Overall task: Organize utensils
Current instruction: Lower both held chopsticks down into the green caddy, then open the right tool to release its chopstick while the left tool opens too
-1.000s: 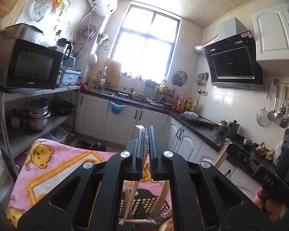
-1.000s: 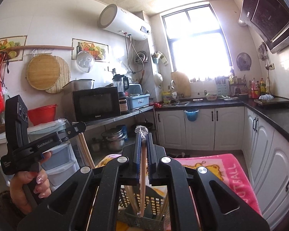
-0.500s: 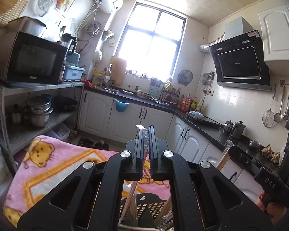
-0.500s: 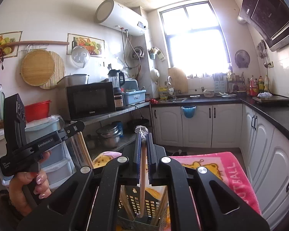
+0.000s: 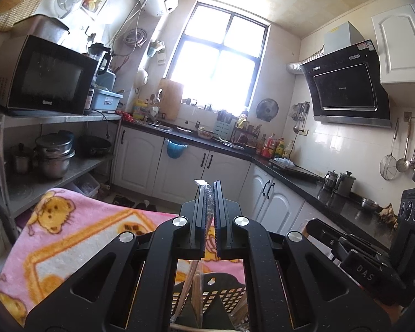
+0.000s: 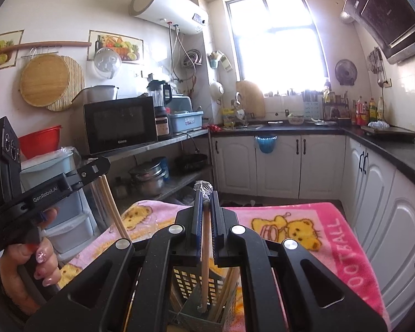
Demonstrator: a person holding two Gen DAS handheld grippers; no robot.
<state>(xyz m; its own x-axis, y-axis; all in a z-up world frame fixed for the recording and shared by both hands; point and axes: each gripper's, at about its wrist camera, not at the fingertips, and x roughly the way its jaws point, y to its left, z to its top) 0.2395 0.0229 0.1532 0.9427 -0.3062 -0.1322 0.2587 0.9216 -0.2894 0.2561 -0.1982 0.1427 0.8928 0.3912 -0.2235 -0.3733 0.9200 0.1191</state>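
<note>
My left gripper point(image 5: 209, 191) is shut on plastic-wrapped chopsticks point(image 5: 207, 207); their lower ends hang over a dark slotted utensil basket point(image 5: 224, 296). My right gripper point(image 6: 206, 193) is shut on a wrapped wooden chopstick point(image 6: 205, 249) whose lower end reaches into the grey utensil basket point(image 6: 196, 304), which holds several more sticks. The left gripper also shows at the left of the right wrist view point(image 6: 96, 166), with its chopsticks point(image 6: 110, 202) hanging below. The right gripper's body point(image 5: 373, 271) shows at the lower right of the left wrist view.
The basket stands on a pink bear-print blanket point(image 6: 304, 229), also in the left wrist view point(image 5: 69, 238). A metal shelf with a microwave point(image 6: 119, 121) and pots point(image 6: 149, 177) is left. White cabinets under a black counter point(image 6: 387, 149) run along the back and right.
Both grippers have lifted and tilted slightly, so less of the basket shows below them. Each still holds its chopsticks over the basket.
</note>
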